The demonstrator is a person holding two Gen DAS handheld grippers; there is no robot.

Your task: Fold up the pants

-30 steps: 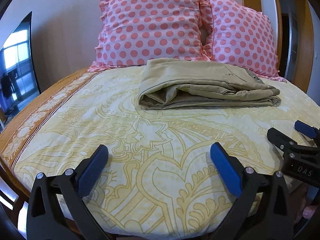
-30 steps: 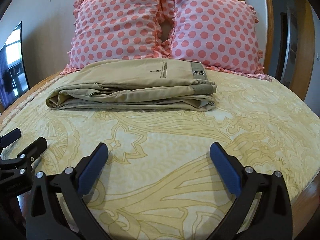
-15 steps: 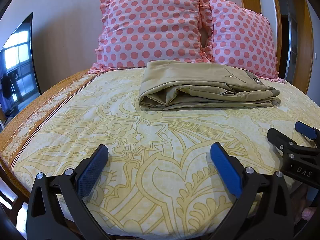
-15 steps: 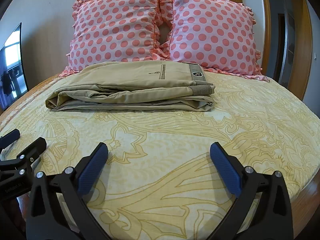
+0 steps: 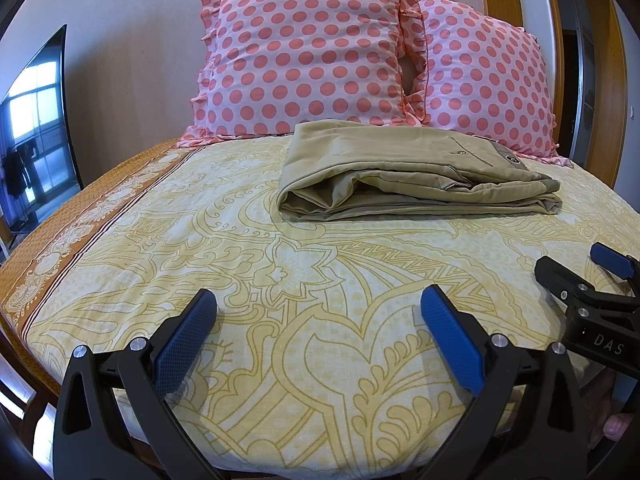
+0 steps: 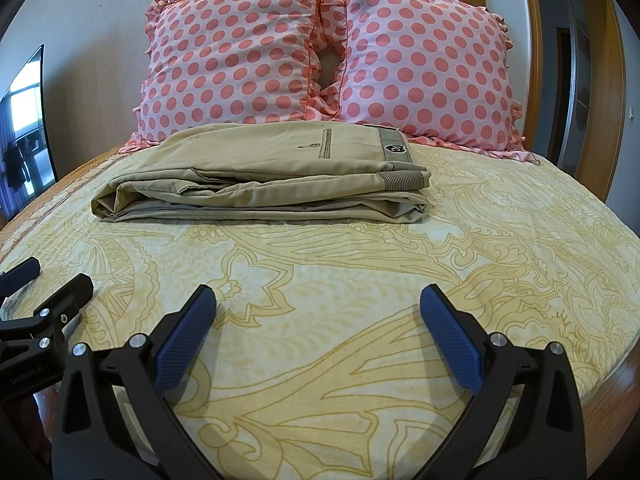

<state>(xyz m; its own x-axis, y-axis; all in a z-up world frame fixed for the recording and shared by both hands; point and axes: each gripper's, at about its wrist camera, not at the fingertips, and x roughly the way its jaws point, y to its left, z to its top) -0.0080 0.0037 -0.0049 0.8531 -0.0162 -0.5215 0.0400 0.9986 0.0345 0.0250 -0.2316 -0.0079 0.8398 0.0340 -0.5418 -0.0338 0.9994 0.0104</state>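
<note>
The khaki pants (image 5: 416, 172) lie folded into a flat, layered bundle on the bed (image 5: 224, 264), above centre in both wrist frames, their far edge just in front of two pink polka-dot pillows (image 6: 248, 60) that fill the top of each frame. The left gripper (image 5: 318, 312) sits at the bottom of its own frame with its blue-padded jaws spread wide and nothing between them, well short of the pants. The right gripper (image 6: 318, 312) is likewise wide open and empty at the bottom of its frame, also showing at the right edge of the left view.
</note>
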